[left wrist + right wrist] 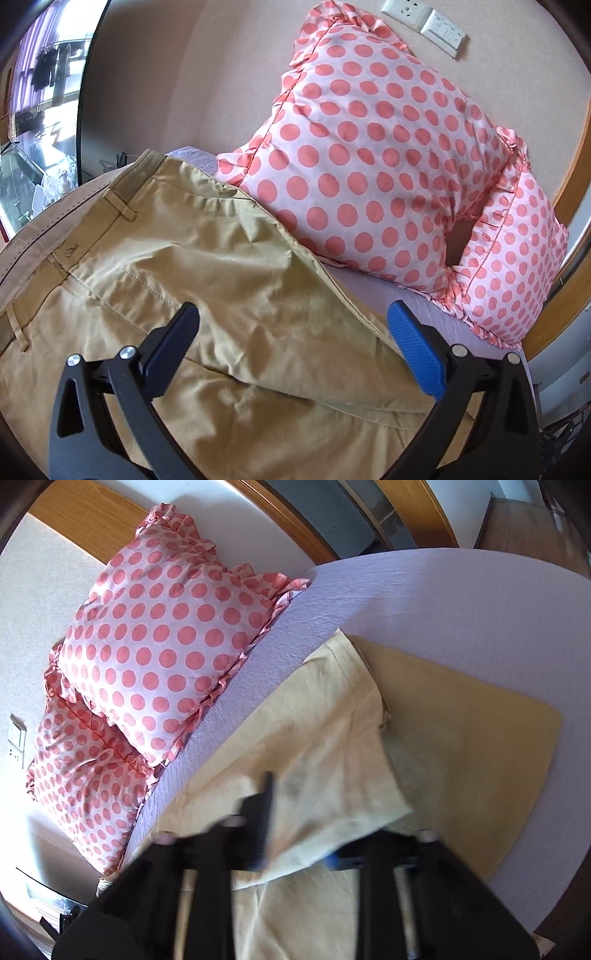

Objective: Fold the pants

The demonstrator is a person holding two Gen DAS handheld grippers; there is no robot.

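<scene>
**Khaki pants part-folded on a lilac bed, one leg lifted**

The khaki pants (207, 280) lie spread over the lilac bedsheet (424, 602), filling the near half of both wrist views. In the left wrist view the left gripper (295, 332) hovers just above the seat of the pants with its jaws spread wide; nothing sits between the blue pads (417, 350), and wrinkled fabric shows through the gap. Toward 10 o'clock from it runs the waistband (122, 184) with its belt loops, close to the mattress edge.

In the right wrist view, which is motion-blurred, the right gripper (299, 834) has a pants leg (314, 746) draped across it. The left finger stands dark over the cloth, while the right finger is mostly covered by it, so whether the jaws are pinching the fabric cannot be told. The hem of that leg points toward 12 o'clock, overlapping the other leg (472, 746), which lies flat toward 2 o'clock.

Farther off, two pink polka-dot pillows (376, 147) with ruffled edges lean at the head of the bed, at 1 o'clock in the left view and 10 o'clock in the right. Behind them is a beige wall with a wall socket and switch plate (424, 22), framed by a wooden headboard (92, 520).
</scene>
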